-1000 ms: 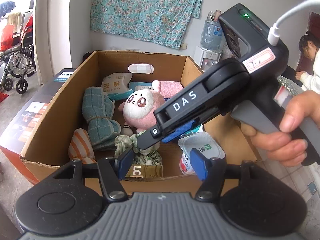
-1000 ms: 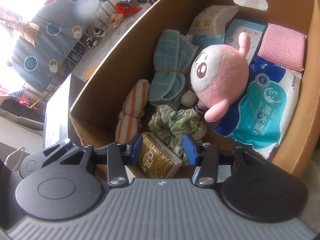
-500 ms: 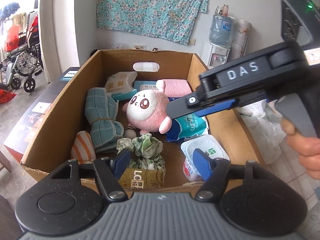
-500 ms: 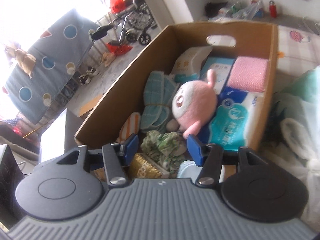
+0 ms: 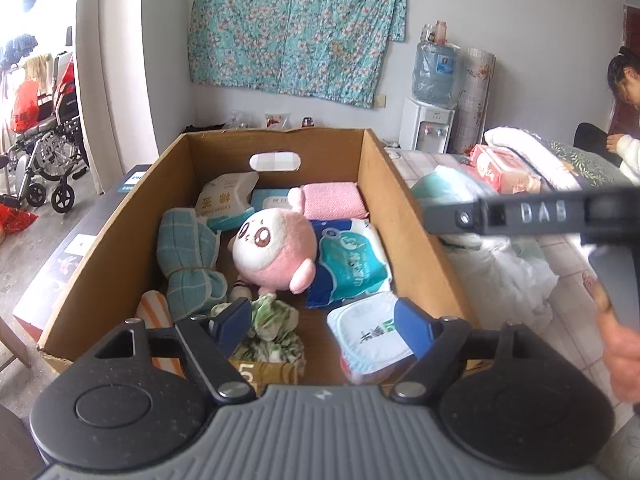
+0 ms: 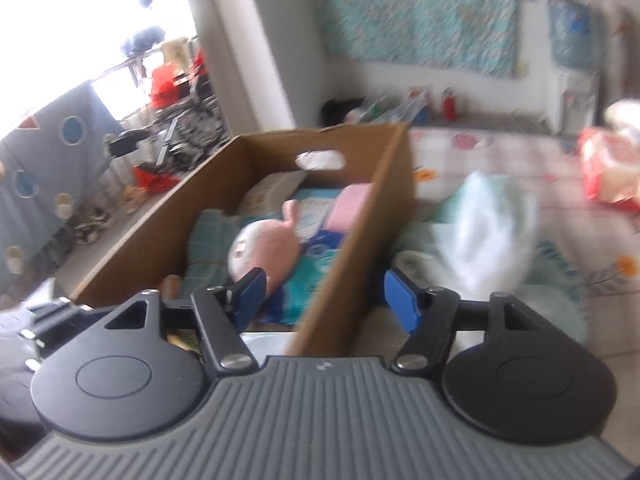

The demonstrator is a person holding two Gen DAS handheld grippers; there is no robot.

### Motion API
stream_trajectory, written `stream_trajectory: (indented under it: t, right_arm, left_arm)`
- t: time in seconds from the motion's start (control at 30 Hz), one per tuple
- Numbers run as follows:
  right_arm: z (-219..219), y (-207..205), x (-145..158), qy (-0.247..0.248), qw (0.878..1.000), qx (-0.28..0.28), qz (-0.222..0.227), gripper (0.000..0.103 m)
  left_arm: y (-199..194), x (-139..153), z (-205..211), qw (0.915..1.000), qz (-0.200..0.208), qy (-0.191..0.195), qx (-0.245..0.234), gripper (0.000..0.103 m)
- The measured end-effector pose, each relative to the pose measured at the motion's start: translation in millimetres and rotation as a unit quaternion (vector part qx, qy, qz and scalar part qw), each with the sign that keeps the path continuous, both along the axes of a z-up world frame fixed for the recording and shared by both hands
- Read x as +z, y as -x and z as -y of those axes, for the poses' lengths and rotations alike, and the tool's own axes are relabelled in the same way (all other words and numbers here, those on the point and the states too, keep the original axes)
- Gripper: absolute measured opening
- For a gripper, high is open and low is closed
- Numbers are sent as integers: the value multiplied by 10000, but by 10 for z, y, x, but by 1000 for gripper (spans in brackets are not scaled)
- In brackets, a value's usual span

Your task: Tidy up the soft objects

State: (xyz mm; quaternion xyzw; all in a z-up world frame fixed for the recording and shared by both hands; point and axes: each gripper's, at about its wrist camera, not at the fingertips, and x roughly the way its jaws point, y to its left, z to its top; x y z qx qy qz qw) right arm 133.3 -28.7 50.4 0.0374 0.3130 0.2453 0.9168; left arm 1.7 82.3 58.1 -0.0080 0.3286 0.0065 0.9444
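A cardboard box [image 5: 404, 208] holds soft things: a pink plush toy [image 5: 272, 256], a tied teal towel [image 5: 186, 264], a pink cloth [image 5: 332, 200], a crumpled green cloth [image 5: 276, 328], a striped cloth [image 5: 154, 312] and blue wipes packs [image 5: 352, 264]. My left gripper [image 5: 320, 324] is open and empty over the box's near edge. My right gripper [image 6: 320, 296] is open and empty, above the box's right wall [image 6: 360, 240]; its body shows in the left wrist view [image 5: 532, 216] to the right of the box. The plush also shows in the right wrist view [image 6: 264, 248].
White plastic bags [image 5: 508, 264] and a red pack [image 5: 500, 168] lie on the patterned surface right of the box. A white lidded tub [image 5: 368, 332] and a gold carton [image 5: 260, 372] sit at the box's near end. A water dispenser [image 5: 428, 120] and a wheelchair [image 5: 48, 152] stand behind.
My right gripper has risen out of the box and swung right, over the box's right wall. It has opened wider. My left gripper has pulled back a little and opened wider.
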Motion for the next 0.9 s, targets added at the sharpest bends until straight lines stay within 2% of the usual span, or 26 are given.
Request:
stream_trajectory:
  t: [0.1, 0.17, 0.3, 0.43, 0.47, 0.5, 0.53, 0.67, 0.77, 0.9]
  right_arm:
    - [117, 196, -106, 304, 9983, -311, 393, 71]
    - [206, 308, -172, 326, 9975, -415, 472, 73]
    - [416, 500, -255, 74, 9972, -627, 390, 73]
    - [647, 667, -324, -244, 9943, -1023, 201, 77]
    - [697, 711, -359, -295, 9934, -1106, 112, 77]
    - [750, 771, -400, -336, 9923, -1189, 0, 77]
    - [776, 827, -434, -383, 9915, -1237, -88, 78]
    - [800, 991, -516, -415, 9905, -1277, -309, 79]
    - [784, 1130, -480, -406, 9919, -1182, -247, 80]
    - [788, 1240, -354, -451, 9934, -1049, -113, 83]
  left_arm:
    - [32, 3, 111, 9997, 239, -106, -8, 80]
    - [76, -2, 194, 9993, 335, -167, -64, 81]
    - [211, -31, 327, 9991, 382, -150, -140, 83]
    - [395, -104, 382, 9996, 213, 182, -53, 87]
    - [474, -106, 407, 9993, 345, 115, -7, 87]
    - [544, -99, 437, 9992, 408, 12, 46, 92]
    - [589, -91, 452, 9994, 349, -16, 79, 98]
    - [703, -52, 455, 9997, 158, 117, 134, 98]
    - [817, -23, 437, 9995, 128, 143, 232, 99]
    - [976, -152, 381, 9988, -109, 373, 307, 100]
